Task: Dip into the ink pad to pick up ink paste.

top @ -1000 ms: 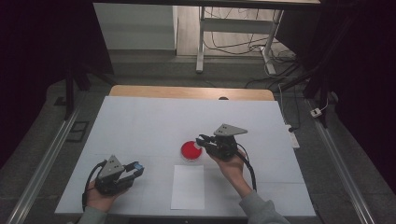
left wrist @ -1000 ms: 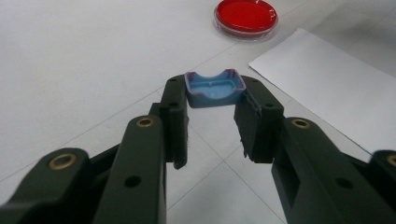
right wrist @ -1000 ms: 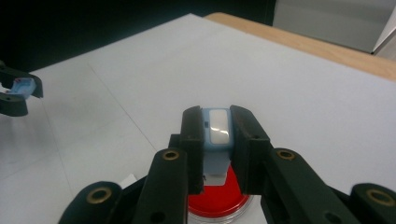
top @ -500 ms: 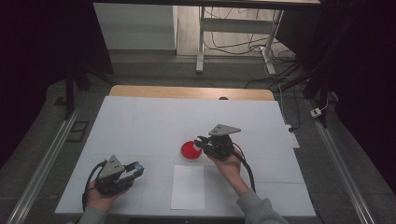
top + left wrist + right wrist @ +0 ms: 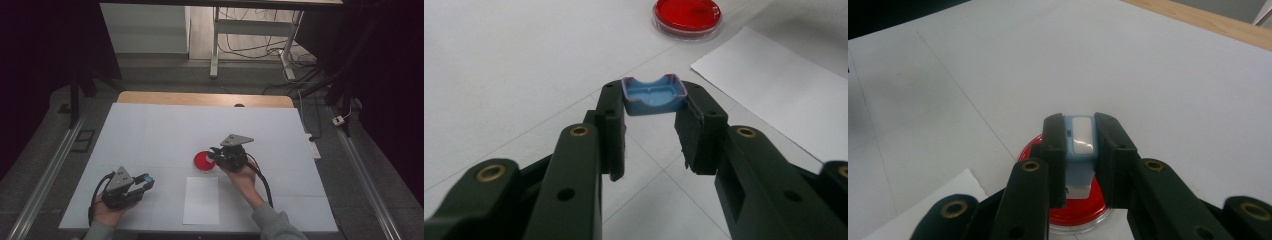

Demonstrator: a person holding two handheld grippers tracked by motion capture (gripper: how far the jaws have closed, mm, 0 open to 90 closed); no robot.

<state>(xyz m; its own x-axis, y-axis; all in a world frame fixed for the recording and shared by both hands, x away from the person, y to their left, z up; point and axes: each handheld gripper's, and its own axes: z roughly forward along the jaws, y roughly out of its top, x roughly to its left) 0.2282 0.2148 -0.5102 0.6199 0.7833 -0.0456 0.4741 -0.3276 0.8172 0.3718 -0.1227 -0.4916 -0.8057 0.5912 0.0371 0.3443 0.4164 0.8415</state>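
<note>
The big white desk [image 5: 150,130] holds everything here. A sheet of white paper [image 5: 201,199] lies flat near the person's edge, with its long side running away from the person. Just past its far end sits a round red dish [image 5: 202,161].

The right hand-held gripper [image 5: 214,155] is right at that dish. From the right gripper view, its 2 jaws pinch a small light blue block with a white face [image 5: 1081,145], and the block hangs over the red dish [image 5: 1078,212], close above it. I cannot tell if the block touches the red part. The block stands tall between the jaws, long side up and down, so the way to the dish is straight down.

The left hand-held gripper [image 5: 145,181] rests well apart, over at the left side of the desk. Its jaws pinch a small blue cap [image 5: 654,94] by its 2 sides, with the hollow side facing up. From that hand, the dish [image 5: 687,16] lies ahead and a bit to the right, beyond a corner of the paper [image 5: 784,95].

So the right hand is much nearer to the dish. I think the next move belongs to it.
</note>
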